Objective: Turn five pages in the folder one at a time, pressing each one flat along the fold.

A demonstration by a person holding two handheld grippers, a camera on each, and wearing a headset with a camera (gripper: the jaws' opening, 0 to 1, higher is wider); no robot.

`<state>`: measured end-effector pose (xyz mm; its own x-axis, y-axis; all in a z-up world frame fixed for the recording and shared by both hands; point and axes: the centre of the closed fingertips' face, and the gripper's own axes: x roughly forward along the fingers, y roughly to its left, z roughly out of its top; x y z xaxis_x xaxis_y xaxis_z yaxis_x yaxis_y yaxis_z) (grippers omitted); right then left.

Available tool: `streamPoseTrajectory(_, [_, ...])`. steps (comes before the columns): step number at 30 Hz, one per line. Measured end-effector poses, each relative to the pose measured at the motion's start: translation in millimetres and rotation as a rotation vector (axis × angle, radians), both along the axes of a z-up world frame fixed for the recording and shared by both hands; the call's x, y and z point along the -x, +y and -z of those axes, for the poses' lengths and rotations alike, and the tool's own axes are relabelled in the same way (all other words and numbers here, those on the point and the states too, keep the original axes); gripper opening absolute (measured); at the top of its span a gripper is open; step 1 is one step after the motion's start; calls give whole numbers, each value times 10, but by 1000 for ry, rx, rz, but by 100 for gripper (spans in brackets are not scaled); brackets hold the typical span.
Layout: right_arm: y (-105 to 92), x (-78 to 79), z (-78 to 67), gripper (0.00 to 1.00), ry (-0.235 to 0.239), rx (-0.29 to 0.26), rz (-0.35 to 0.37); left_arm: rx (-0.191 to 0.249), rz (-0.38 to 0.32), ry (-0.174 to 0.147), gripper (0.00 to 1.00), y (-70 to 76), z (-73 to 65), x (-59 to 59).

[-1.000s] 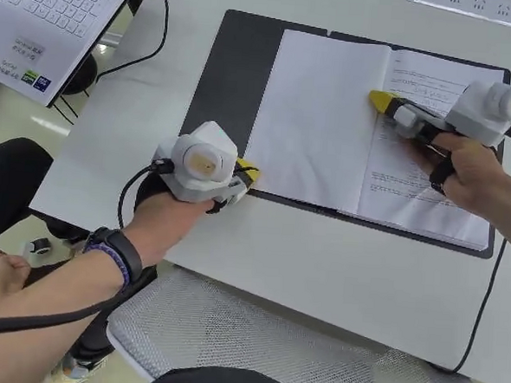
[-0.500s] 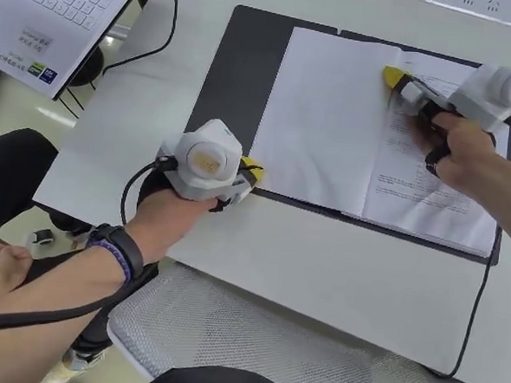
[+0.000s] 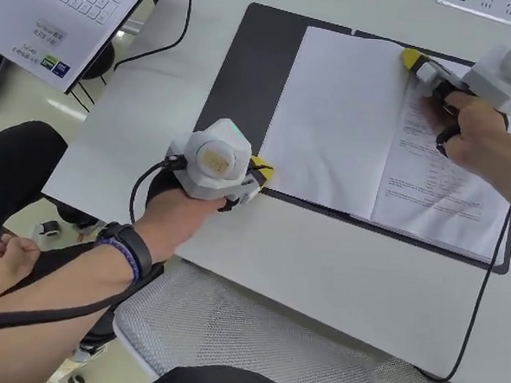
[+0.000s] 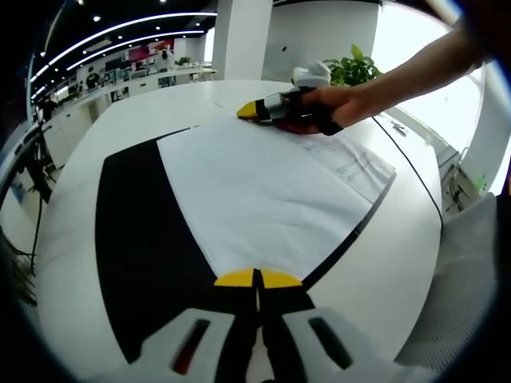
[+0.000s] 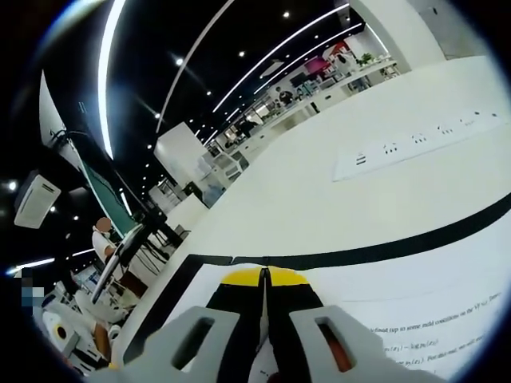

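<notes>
- Sliding up the fold (image 3: 389,139) over the last second, the right claw (image 3: 413,60) now sits at the top of the crease, just short of the folder's upper edge, where earlier it pressed lower down the gutter.
- By that evidence, the flattening stroke on this leaf looks close to finished, and the next page turn is likely due; how many of the five are done cannot be told.
- Its jaws are clenched tip to tip with nothing between them, the yellow tips bearing down where the blank sheet meets the printed one.
- Still parked at the near left corner of the turned page (image 3: 338,118), the left claw (image 3: 261,170) is likewise clenched, its tips resting at the sheet's lower edge over the black cover; whether it pinches the paper cannot be told.
- Open and flat on the white table (image 3: 320,274) lies the folder (image 3: 245,78), black inside cover exposed at left.
- Inside it, the turned page shows its blank back, and a printed page (image 3: 438,181) lies to the right of the fold, under the person's right hand.
- Well apart at the table's far left corner stands a laptop (image 3: 67,6).
</notes>
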<state>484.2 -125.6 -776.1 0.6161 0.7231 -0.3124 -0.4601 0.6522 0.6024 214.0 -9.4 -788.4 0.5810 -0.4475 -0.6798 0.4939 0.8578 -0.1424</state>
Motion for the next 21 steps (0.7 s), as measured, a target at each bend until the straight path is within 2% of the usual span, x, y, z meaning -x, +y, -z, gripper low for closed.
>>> streamPoseTrajectory(7, [13,-47,-4,0,-10,20,-26,2,-1,1,0,-5,-4,0])
streamPoseTrajectory(10, [17,-23,-16,0,-9,16,-26,3,0,2,0,-5,-1,-1])
streamPoseTrajectory(16, [21,48,-41,0,-32,39,-42,2,3,2,0,-3,5,-7])
streamPoseTrajectory(19, [18,161,-52,0,-38,38,-72,4,4,3,0,-2,7,-8])
streamPoseTrajectory(20, [37,271,-94,0,-45,41,-92,3,5,3,0,-2,8,-8])
streamPoseTrajectory(21, [39,315,-100,0,-47,40,-102,3,6,3,0,-1,8,-8])
